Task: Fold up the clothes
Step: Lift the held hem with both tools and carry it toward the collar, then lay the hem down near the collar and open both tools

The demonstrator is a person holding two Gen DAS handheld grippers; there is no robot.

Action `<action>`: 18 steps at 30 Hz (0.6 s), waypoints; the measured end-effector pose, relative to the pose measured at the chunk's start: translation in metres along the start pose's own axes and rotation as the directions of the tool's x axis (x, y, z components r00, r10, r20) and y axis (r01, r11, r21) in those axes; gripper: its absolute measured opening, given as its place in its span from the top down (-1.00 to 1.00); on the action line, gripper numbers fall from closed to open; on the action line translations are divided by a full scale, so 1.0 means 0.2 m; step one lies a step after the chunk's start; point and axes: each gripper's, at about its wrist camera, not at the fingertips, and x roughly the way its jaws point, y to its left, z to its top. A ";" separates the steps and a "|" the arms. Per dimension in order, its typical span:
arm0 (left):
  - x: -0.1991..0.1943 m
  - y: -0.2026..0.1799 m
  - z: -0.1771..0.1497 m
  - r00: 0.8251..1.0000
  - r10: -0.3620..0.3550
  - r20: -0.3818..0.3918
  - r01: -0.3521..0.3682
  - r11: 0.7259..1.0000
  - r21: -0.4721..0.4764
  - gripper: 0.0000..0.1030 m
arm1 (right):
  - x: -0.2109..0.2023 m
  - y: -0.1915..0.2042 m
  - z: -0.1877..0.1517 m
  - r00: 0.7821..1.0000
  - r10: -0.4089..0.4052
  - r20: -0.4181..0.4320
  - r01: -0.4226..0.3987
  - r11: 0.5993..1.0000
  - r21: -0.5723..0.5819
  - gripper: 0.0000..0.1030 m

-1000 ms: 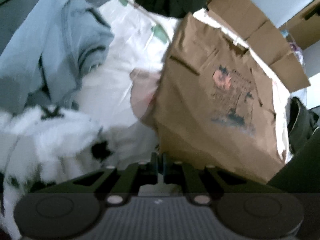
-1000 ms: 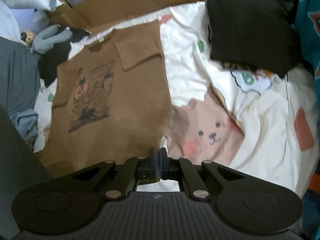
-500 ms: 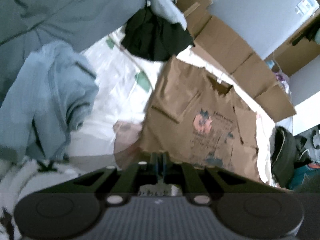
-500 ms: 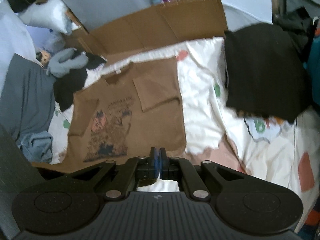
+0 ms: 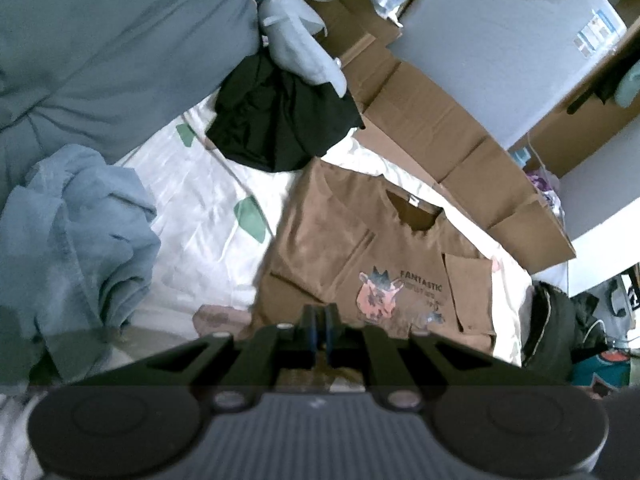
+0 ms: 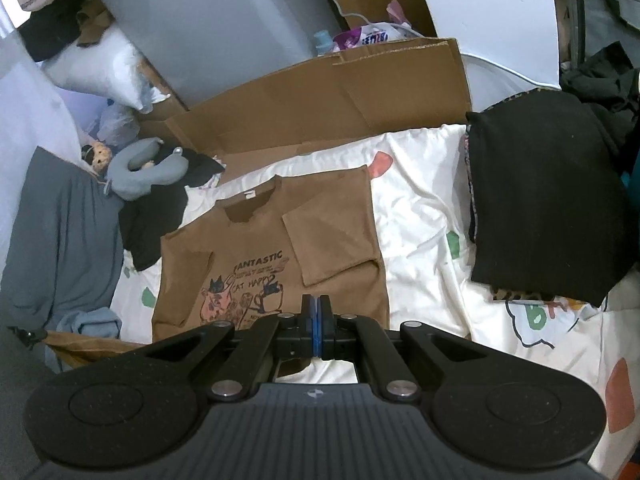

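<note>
Brown T-shirt lay print-up on the bed sheet, both sleeves folded in over the chest, collar toward the flattened cardboard at the far side. Print read "FANTASTIC" with cartoon cats. Left tongs had jaws pressed together over the shirt's bottom hem; brown fabric showed just below the fingertips, but whether any was pinched, could not tell. Right tongs also had jaws together, blue pads touching, at the shirt's near right corner; grip on cloth unclear there too. In the right wrist view a folded black garment sat to the right of the shirt, well apart, on a leopard-print piece. Crumpled black cloth lay beyond the shirt's left shoulder, a grey plush toy on top of it. Light-blue crumpled garment sat left of the shirt on the sheet, grey-blue bedding behind it.
</note>
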 end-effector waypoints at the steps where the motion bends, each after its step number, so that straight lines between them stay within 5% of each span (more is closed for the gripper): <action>1: 0.02 0.01 0.01 1.000 -0.001 -0.002 0.001 1.000 -0.006 0.92 | 0.01 0.00 0.01 1.000 0.001 -0.001 -0.001 1.000 0.003 1.00; 18: 0.44 0.01 0.32 0.999 0.042 -0.027 -0.042 0.999 0.000 0.92 | 0.47 -0.06 0.29 0.999 -0.010 -0.031 0.010 1.000 0.014 1.00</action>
